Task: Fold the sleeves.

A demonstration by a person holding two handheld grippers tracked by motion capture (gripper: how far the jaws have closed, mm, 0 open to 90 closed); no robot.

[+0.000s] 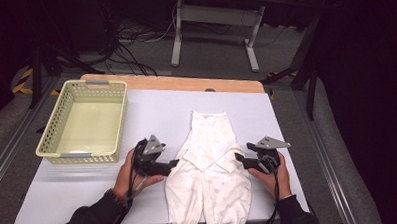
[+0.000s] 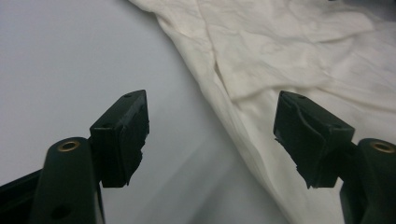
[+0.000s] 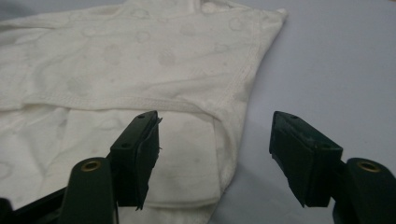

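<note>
A white patterned garment (image 1: 210, 161) lies on the pale table (image 1: 151, 108), its sides folded in over the middle and its near end at the table's front edge. My left gripper (image 1: 174, 164) points at the garment's left edge. In the left gripper view, this gripper (image 2: 212, 95) stands open, and the garment (image 2: 289, 56) runs under its right jaw without touching the pads. My right gripper (image 1: 239, 160) points at the garment's right edge. In the right gripper view, that gripper (image 3: 215, 115) is open, with the folded hem of the garment (image 3: 140, 60) low between the jaws.
An empty pale yellow perforated basket (image 1: 78, 157) stands on the table at the back left. A wooden strip (image 1: 185, 83) borders the table's far edge. Beyond it are desk legs (image 1: 176, 42) and cables on the floor. Metal rails (image 1: 317, 138) flank the table.
</note>
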